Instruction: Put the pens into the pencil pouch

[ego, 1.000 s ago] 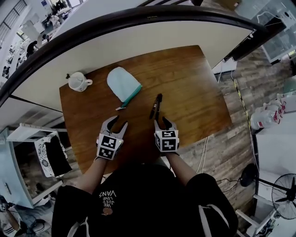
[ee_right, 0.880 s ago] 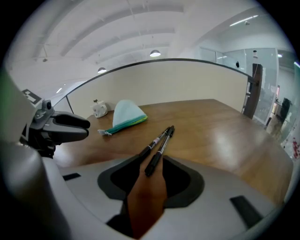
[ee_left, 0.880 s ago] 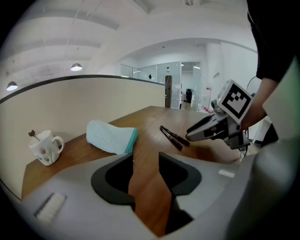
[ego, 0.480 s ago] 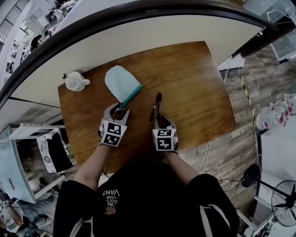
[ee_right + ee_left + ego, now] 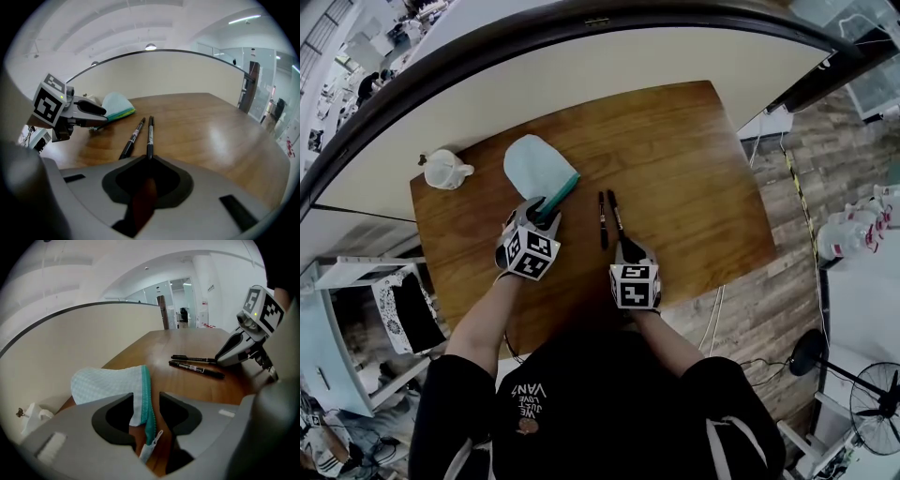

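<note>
My right gripper (image 5: pixel 149 158) has just been closing and pinches one pen (image 5: pixel 150 133) by its near tip, the other pen (image 5: pixel 133 137) just beside; my left gripper (image 5: pixel 146 405) stands wide astride the zip (image 5: pixel 147 390) of the pouch (image 5: pixel 105 383), gripping nothing; so short a hold may let the pen swivel or drop.

Two black pens (image 5: pixel 603 220) are laid side by side on the worktop (image 5: pixel 694 169); mint pencil pouch (image 5: pixel 534 167), teal-zipped, is laid flat just left.
</note>
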### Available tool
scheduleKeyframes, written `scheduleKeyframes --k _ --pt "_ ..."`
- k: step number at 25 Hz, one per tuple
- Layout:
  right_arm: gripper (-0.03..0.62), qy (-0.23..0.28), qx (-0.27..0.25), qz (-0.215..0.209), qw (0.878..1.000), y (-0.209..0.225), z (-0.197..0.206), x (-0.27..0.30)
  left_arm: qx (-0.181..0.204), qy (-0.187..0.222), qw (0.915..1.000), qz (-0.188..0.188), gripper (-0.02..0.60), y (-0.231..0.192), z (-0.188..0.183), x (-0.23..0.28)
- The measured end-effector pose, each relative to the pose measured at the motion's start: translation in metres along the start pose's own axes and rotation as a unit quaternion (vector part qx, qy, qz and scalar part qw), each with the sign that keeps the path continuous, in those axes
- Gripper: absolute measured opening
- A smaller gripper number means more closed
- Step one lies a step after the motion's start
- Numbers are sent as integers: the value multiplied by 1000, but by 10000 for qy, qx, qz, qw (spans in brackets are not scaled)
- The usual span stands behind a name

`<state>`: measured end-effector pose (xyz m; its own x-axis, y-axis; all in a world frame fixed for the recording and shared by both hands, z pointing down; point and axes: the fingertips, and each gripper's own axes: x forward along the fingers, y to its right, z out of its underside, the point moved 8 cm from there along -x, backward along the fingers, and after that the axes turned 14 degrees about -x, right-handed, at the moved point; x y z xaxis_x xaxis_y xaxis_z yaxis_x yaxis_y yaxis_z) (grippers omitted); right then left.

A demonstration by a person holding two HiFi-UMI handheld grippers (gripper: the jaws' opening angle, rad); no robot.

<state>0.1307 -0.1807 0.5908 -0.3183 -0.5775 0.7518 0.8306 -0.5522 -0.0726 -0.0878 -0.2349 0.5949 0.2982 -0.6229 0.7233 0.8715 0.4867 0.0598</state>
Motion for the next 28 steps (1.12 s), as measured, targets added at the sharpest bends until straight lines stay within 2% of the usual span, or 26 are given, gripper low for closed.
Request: scheduleKeyframes --k 5,7,9,12,18,28 --pt "52 -8 197 28 9998 6 5 -8 -111 -178 9998 71 161 -6 -1 10" --pt "52 23 279 71 9996 7 7 -14 -261 -192 9994 95 95 -10 -1 10" --pt "52 62 342 99 9993 6 8 -20 -405 -138 9990 146 64 -13 -2 8" --pt "52 133 375 111 9991 2 10 -28 -570 -90 9980 247 51 -15 -2 5" --pt "52 276 327 35 9991 -21 8 -48 -933 277 9941 479 46 -18 -8 -16" --pt "52 412 97 -178 9989 -78 8 -68 -1094 698 9880 842 44 -1 6 -61"
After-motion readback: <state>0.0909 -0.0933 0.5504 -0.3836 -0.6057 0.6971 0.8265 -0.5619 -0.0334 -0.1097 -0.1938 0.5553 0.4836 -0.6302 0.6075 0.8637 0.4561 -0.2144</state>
